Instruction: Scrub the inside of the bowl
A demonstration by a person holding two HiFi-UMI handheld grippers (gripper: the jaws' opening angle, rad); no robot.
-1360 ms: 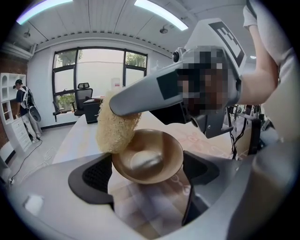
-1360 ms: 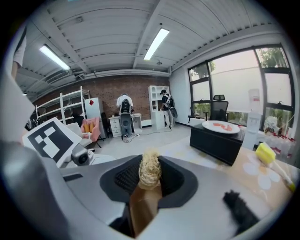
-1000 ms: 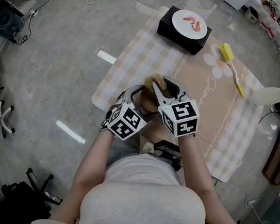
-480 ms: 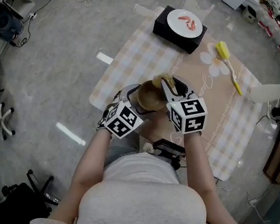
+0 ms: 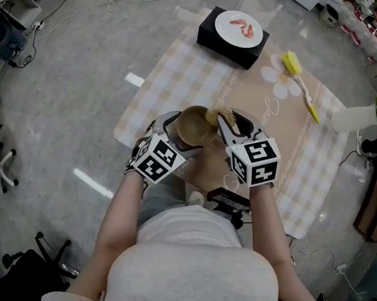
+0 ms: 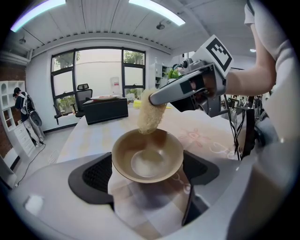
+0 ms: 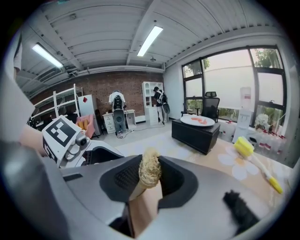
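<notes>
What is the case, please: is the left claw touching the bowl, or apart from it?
Touching. The left gripper view shows the bowl wedged between the two black pads of the left claw, its rim meeting both.

Both bare forearms reach forward from the body, the left forearm [image 5: 124, 207] and the right forearm [image 5: 268, 218] nearly parallel. The two grippers are close together in front of the chest. The left gripper [image 5: 176, 132] has its jaws closed on the bowl [image 6: 147, 157]. The right gripper [image 5: 226, 125] points toward the left one, and its jaws are pinched on a fibrous scrubber [image 7: 150, 171].
</notes>
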